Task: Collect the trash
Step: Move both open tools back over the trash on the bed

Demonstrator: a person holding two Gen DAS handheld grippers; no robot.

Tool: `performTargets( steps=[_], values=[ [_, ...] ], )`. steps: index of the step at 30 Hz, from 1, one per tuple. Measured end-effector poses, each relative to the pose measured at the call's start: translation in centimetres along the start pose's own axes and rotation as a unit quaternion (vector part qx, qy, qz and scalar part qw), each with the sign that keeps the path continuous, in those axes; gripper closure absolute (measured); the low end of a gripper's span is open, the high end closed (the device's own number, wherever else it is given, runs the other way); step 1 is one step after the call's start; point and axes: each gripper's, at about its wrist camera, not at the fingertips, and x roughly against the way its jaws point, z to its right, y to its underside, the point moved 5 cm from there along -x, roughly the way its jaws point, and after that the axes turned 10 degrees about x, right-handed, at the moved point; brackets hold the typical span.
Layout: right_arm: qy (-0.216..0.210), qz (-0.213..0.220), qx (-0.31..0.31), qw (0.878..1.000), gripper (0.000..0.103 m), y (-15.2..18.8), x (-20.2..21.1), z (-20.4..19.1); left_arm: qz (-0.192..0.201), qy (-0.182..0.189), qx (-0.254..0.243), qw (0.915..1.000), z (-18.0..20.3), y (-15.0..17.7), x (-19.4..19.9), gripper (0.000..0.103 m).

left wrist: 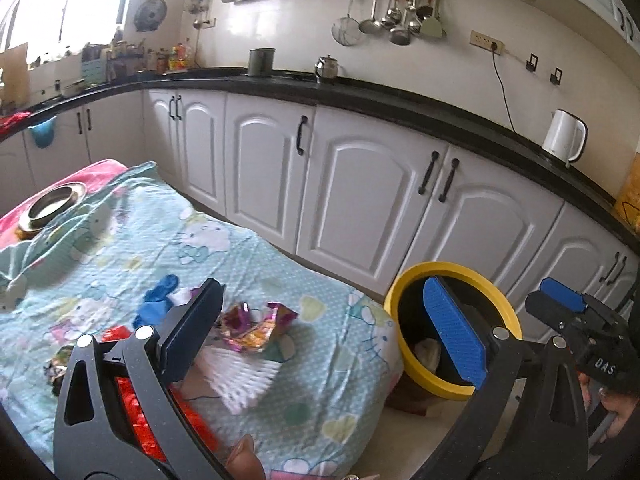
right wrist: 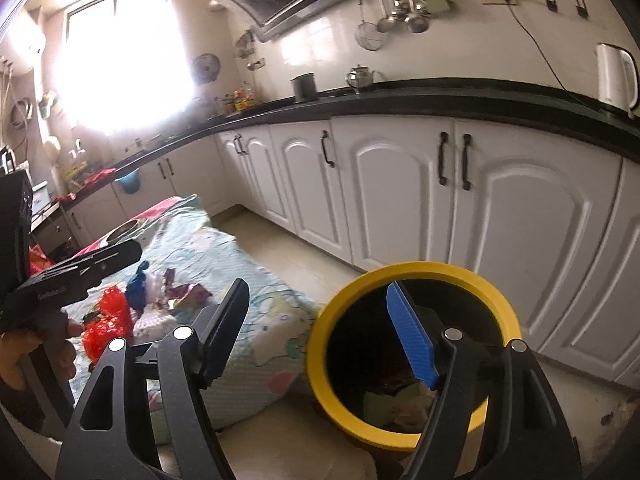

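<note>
Right gripper wide open, nothing between the jaws. Yellow-rimmed bin at about 5 o'clock with crumpled trash inside. Red wrapper and other scraps on the patterned cloth around 9 o'clock.

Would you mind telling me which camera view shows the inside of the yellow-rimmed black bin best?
The right wrist view: the yellow-rimmed black bin sits close below the camera, its opening nearly whole, with pale crumpled trash at the bottom. The left wrist view shows it farther off, half hidden behind a blue pad.
</note>
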Motion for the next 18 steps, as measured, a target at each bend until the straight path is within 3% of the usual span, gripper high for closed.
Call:
performTargets(
  steps=[12,18],
  values=[
    [-0.049,-0.006,0.035,0.998,0.031,-0.7,-1.3,-5.5,0.023,-0.033,0.020,0.9990,-3.7,-0.7,1.5,0.011],
    [-0.093,-0.012,0.043,0.995,0.030,-1.7,-2.5,-9.1,0.033,-0.061,0.044,0.9966,-7.4,-1.2,2.8,0.011]
  ],
)
